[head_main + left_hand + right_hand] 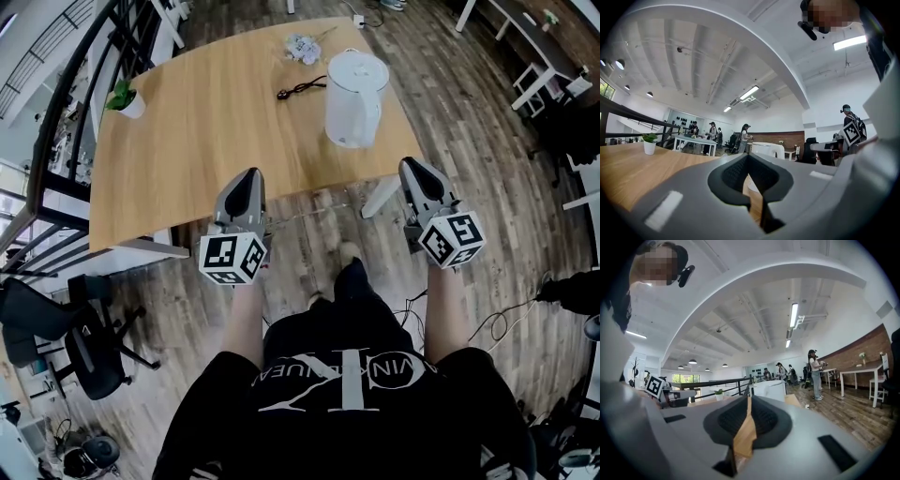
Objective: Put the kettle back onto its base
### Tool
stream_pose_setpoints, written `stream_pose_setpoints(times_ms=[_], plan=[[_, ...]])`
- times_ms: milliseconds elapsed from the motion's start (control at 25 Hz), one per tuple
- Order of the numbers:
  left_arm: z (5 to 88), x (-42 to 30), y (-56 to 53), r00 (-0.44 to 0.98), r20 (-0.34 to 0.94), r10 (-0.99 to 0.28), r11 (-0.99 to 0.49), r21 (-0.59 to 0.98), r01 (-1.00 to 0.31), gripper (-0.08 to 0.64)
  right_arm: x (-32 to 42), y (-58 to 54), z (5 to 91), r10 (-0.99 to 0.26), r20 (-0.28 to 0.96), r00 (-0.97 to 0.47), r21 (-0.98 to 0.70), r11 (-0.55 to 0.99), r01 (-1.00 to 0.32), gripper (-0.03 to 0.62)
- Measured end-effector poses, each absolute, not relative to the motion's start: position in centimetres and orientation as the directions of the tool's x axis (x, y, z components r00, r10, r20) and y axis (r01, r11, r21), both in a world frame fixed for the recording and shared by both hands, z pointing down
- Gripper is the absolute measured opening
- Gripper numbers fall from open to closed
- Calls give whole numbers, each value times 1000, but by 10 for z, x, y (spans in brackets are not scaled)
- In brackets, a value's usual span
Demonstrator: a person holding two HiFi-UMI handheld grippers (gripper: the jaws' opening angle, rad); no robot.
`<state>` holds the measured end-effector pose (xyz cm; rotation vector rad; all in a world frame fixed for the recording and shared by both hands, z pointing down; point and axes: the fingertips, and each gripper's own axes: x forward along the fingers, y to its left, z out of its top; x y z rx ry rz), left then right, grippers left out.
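One wooden table [206, 122] carries the white kettle [356, 98], upright near its front right corner. Both tools hang level off the near edge, short of the kettle. Left tool [247, 178]: jaws pressed together, empty, well left. Right tool [411, 169]: pressed together, empty, nearer, not touching. Black cable [300, 89] lies just left of the kettle.

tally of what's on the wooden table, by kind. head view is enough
kettle: 1
potted plant: 1
black cord: 1
flower bunch: 1
Total: 4
Not counted: small white item at the far edge. I can't tell what it is, or whether it lies on the table.
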<state>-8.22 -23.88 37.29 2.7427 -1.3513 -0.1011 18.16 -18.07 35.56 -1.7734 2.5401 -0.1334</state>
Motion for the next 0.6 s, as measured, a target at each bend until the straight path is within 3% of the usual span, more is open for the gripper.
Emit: stream_pose_setpoints(times_ms=[600], plan=[[368,-97,-201,627,-32,-778,-627,88,-774,9,168,-138,354,-967,25,-253,-87,250,-964,29]])
